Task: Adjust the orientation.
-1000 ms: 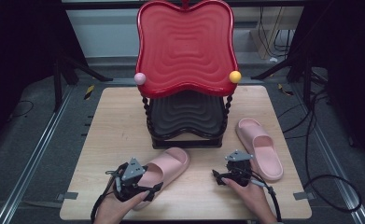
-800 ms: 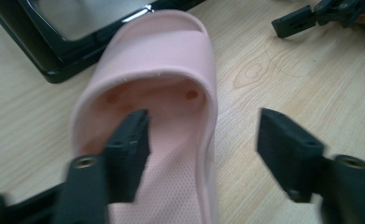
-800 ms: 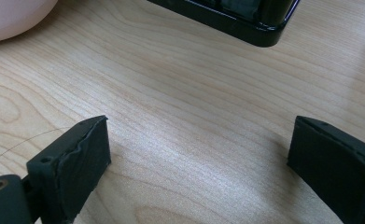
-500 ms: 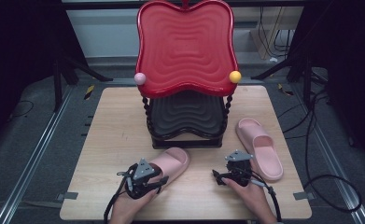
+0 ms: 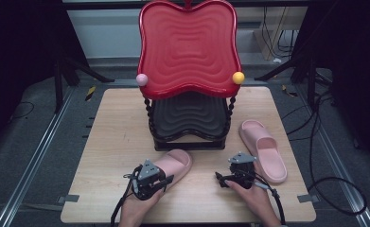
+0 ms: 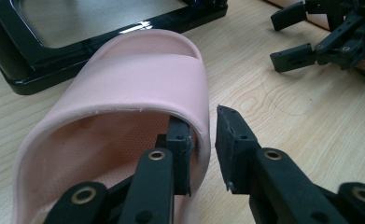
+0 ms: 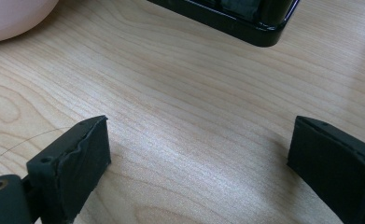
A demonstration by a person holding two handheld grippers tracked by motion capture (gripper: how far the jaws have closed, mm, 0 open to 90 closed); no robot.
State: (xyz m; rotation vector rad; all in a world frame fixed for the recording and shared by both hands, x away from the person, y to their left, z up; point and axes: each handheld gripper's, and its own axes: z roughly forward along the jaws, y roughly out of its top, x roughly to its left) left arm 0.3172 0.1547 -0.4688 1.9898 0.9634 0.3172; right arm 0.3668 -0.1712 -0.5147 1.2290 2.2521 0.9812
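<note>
A pink slipper [image 5: 173, 163] lies on the wooden table [image 5: 111, 123] in front of the stand, its heel end toward me. My left gripper [image 5: 167, 178] straddles that slipper's side wall [image 6: 138, 79]: one jaw sits inside against the wall, the other stands outside with a thin gap still showing. Its jaws have just been closing with the wall between them [image 6: 203, 135]. A second pink slipper [image 5: 263, 149] rests at the right. My right gripper [image 5: 226, 171] stands open on the bare wood [image 7: 199, 149] between the two slippers, holding nothing.
A two-tier stand with a red wavy top shelf [image 5: 187, 47] and a black lower shelf [image 5: 189, 116] occupies the table's middle; its black base [image 6: 101, 32] [image 7: 227, 18] is just beyond both grippers. Pink [image 5: 141, 79] and yellow [image 5: 238, 77] knobs sit on its posts.
My left gripper slid rightward and down onto the near slipper's heel end, and its jaws narrowed around the slipper's side wall. The right gripper stayed put.
</note>
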